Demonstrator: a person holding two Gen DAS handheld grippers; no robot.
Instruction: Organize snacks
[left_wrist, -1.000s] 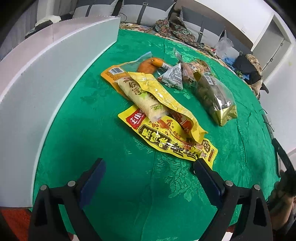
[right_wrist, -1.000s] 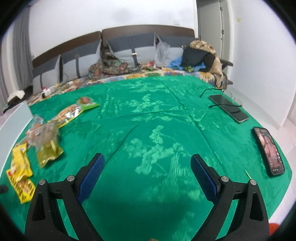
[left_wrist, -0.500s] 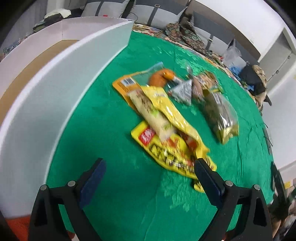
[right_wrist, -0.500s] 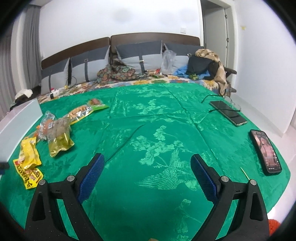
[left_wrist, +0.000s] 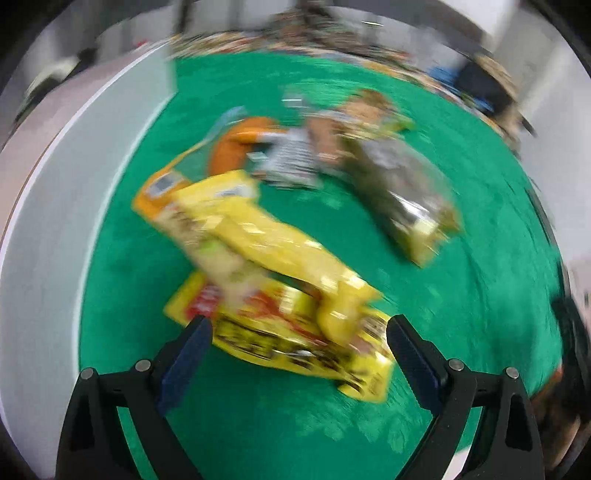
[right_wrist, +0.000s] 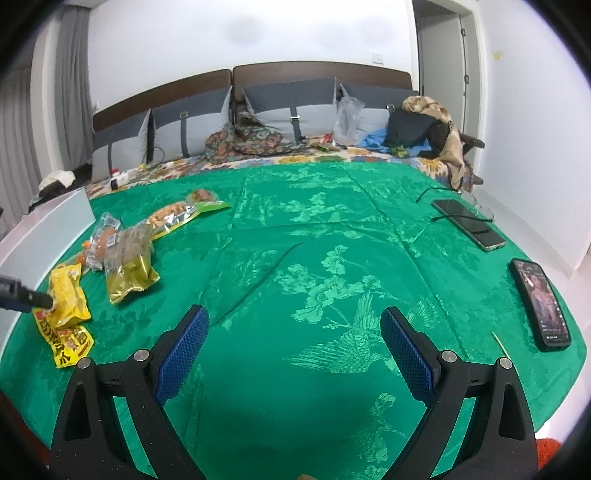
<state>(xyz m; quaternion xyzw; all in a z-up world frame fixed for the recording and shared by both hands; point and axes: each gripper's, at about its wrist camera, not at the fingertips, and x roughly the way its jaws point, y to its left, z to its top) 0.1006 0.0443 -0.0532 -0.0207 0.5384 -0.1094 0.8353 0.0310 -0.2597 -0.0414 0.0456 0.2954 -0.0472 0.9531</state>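
A pile of snack packets lies on the green cloth. In the blurred left wrist view, stacked yellow packets (left_wrist: 280, 291) are just ahead of my open left gripper (left_wrist: 297, 343), its jaws wide on either side of the lowest packet's near edge. Behind lie an orange packet (left_wrist: 231, 147), a striped grey packet (left_wrist: 291, 158) and a clear bag with a gold bottom (left_wrist: 410, 199). The right wrist view shows the yellow packets (right_wrist: 66, 295), the gold-bottomed bag (right_wrist: 129, 258) and a green-edged packet (right_wrist: 181, 216) at far left. My right gripper (right_wrist: 295, 343) is open and empty over bare cloth.
A white box wall (left_wrist: 62, 206) curves along the left of the snacks; it also shows in the right wrist view (right_wrist: 40, 236). Two phones (right_wrist: 467, 223) (right_wrist: 541, 302) and a cable lie at the right of the cloth. Pillows and clothes sit behind.
My left gripper has moved forward and down toward the yellow packets, which now reach its jaws. The right gripper's view has lifted slightly; the left gripper's tip now shows at its left edge.
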